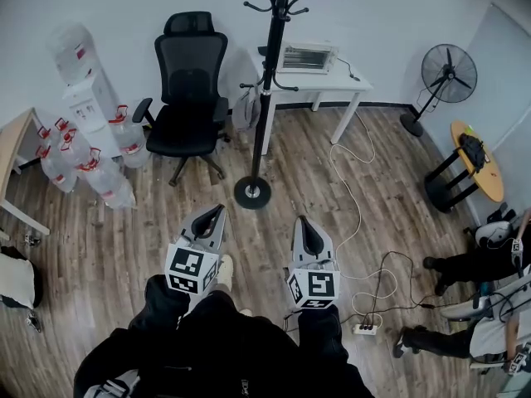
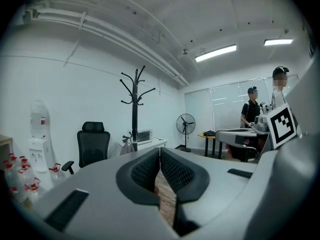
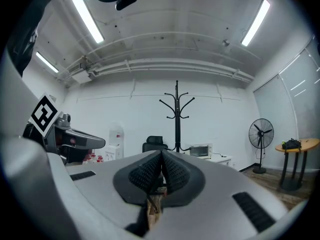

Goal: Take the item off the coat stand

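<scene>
Both grippers shut and empty, short of the coat stand (image 1: 265, 89)

Our left gripper (image 1: 219, 211) and right gripper (image 1: 304, 223) have their jaws pressed together on nothing, well apart from the stand. A pale item (image 1: 246, 108) hangs from a low hook on the stand's left side, between the stand and the office chair (image 1: 189, 89).

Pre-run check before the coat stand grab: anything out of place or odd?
Nothing damaged or spilled. A white cable snakes loose across the floor from the white table toward a power strip, right of the coat stand; possible trip hazard. Also, water bottles lie heaped by the dispenser.
</scene>
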Motion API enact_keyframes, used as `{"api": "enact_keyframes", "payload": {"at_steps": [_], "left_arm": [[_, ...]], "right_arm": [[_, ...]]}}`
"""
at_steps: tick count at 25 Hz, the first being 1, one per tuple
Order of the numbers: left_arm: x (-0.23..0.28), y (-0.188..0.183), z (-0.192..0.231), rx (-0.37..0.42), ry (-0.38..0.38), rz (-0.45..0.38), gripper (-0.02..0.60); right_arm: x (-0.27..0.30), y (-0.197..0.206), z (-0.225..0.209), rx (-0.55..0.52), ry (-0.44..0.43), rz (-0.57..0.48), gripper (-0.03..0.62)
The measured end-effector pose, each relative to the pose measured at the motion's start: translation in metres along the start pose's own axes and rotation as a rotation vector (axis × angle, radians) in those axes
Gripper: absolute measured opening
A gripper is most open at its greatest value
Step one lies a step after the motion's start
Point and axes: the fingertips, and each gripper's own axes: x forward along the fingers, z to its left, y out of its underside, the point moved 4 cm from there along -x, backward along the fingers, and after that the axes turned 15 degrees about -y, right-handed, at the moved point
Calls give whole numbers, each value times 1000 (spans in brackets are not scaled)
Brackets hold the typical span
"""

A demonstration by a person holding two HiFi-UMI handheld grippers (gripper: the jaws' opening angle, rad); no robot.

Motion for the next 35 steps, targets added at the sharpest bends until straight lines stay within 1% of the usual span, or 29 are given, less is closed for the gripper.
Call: {"api": "enact_keyframes", "payload": {"at_steps": [4, 9, 15, 21, 28, 35], "left_arm": [[37, -6, -9, 6, 25, -4, 25], [101, -15, -1, 5, 39, -18, 25], [185, -30, 27, -9, 33, -3, 25], [268, -37, 53, -12, 40, 20, 25], [345, -41, 80, -12, 53, 36, 25], [400, -42, 108, -22, 47, 29, 25]], "right_arm": [[20, 0, -31, 8, 13, -9, 17], [68, -2, -68, -3, 20, -19, 17], [147, -7, -114, 0, 8, 0, 17], [221, -5, -156, 15, 13, 19, 17], [298, -1, -191, 20, 4, 26, 17], [358, 3, -211, 14, -8, 29, 17]]}}
